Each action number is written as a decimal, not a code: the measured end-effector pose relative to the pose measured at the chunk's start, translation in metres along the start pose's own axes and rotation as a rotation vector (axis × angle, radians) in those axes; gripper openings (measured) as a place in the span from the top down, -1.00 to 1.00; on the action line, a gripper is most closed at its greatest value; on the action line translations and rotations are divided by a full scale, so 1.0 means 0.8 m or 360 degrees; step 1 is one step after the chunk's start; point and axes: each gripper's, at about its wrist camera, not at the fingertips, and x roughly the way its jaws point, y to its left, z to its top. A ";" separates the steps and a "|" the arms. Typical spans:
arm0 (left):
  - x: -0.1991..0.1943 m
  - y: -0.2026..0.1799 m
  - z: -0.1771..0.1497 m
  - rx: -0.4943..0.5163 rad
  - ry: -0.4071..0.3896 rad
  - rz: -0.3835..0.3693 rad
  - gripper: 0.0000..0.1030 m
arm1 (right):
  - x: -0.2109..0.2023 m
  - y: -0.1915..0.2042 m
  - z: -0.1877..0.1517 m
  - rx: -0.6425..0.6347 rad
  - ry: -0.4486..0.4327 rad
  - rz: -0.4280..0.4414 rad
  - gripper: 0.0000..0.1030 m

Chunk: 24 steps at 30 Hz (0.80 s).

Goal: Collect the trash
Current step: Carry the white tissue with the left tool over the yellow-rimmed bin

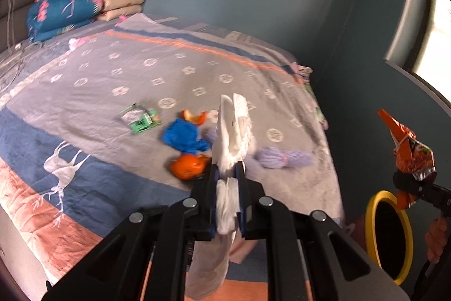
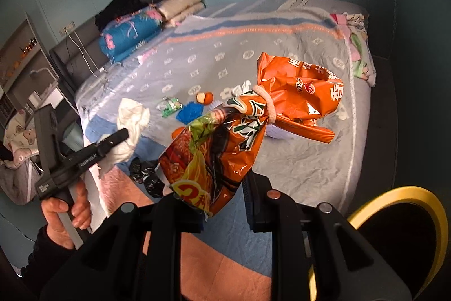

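Note:
My left gripper (image 1: 227, 170) is shut on a crumpled white tissue (image 1: 232, 126), which sticks up past the blue pads and hangs down below them. Its fingers and tissue (image 2: 132, 117) also show at the left of the right wrist view. My right gripper (image 2: 222, 196) is shut on an orange snack bag (image 2: 248, 132) tied with a white band; the bag hides one fingertip. That bag (image 1: 411, 157) shows at the right of the left wrist view. Left on the bed are a green wrapper (image 1: 139, 119), a blue crumpled piece (image 1: 183, 136), orange peel (image 1: 194, 116) and a black wrapper (image 2: 146, 174).
A yellow-rimmed bin (image 2: 408, 216) stands on the floor by the bed's near corner, low right of both grippers. A purple yarn bundle (image 1: 284, 158) lies on the patterned bedspread (image 1: 112, 75). Folded quilts (image 1: 62, 10) are stacked at the headboard. A hand (image 2: 67, 210) grips the left tool.

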 end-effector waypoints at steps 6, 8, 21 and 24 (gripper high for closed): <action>-0.019 -0.058 0.005 0.0126 -0.0020 -0.0073 0.79 | -0.051 -0.019 -0.003 0.0020 -0.0095 -0.0002 0.61; -0.024 -0.077 0.005 0.0156 -0.0015 -0.0115 0.79 | -0.064 -0.025 -0.005 0.0021 -0.0118 -0.0002 0.61; -0.022 -0.196 -0.008 0.0379 0.0065 -0.0335 0.79 | -0.136 -0.073 -0.012 0.0124 -0.0264 -0.0098 0.60; -0.017 -0.217 -0.015 0.0414 0.0101 -0.0382 0.79 | -0.148 -0.091 -0.016 0.0190 -0.0276 -0.0129 0.60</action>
